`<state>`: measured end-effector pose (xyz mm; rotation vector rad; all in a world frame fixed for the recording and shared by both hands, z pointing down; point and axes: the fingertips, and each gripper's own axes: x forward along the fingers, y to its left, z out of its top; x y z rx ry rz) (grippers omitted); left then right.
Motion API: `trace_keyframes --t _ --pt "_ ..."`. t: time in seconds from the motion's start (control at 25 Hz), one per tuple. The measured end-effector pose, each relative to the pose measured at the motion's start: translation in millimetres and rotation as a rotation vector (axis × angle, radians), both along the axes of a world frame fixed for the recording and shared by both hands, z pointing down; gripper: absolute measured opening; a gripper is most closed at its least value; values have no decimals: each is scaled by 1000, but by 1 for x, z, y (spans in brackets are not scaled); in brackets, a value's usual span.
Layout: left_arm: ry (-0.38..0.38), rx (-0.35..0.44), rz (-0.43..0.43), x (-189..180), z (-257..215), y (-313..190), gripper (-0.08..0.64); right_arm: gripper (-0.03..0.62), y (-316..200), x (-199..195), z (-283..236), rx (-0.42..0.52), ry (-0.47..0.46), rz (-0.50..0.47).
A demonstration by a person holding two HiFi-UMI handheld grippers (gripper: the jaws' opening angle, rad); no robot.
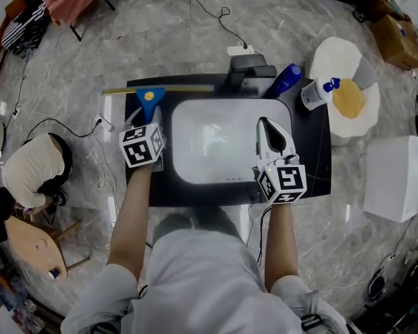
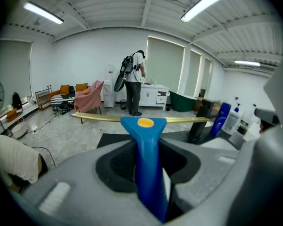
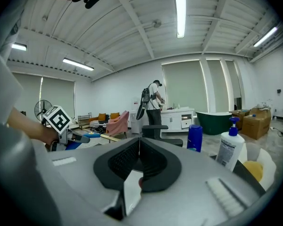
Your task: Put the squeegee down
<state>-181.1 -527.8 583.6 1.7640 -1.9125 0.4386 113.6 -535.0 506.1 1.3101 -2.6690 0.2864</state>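
Observation:
The squeegee [image 1: 149, 97] has a blue handle and a long brass-coloured blade [image 1: 160, 89]. It lies over the back left corner of the black counter [image 1: 313, 155]; whether it touches the counter I cannot tell. My left gripper [image 1: 152, 120] is shut on the blue handle [image 2: 148, 154], with the blade [image 2: 99, 118] stretched crosswise ahead of the jaws. My right gripper [image 1: 273, 136] hovers over the right rim of the white sink [image 1: 195, 127]. Its pads [image 3: 132, 160] meet with nothing between them.
A black faucet [image 1: 249, 67] stands behind the sink. A blue bottle [image 1: 285, 79] and a white pump bottle [image 1: 316, 93] stand at the back right. A round white stool with a yellow cloth [image 1: 349, 99] and a white box [image 1: 400, 178] are to the right. A person [image 2: 133, 86] stands far off.

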Motion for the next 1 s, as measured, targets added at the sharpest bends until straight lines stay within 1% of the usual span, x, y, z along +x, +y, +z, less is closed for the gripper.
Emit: trace_keyframes --t 0.2,0.52,0.72,1.0 --pt "10 -46 -11 2 33 -20 133 3 -20 -9 17 -22 1 -17" --pt "27 -118 -26 2 77 -33 133 3 -34 -19 43 -53 9 -43" --pt "44 -153 -39 0 99 -40 133 3 -40 -24 58 -72 25 -64" --pt "52 -196 -36 1 120 -49 133 3 -48 -24 66 -88 12 -63"
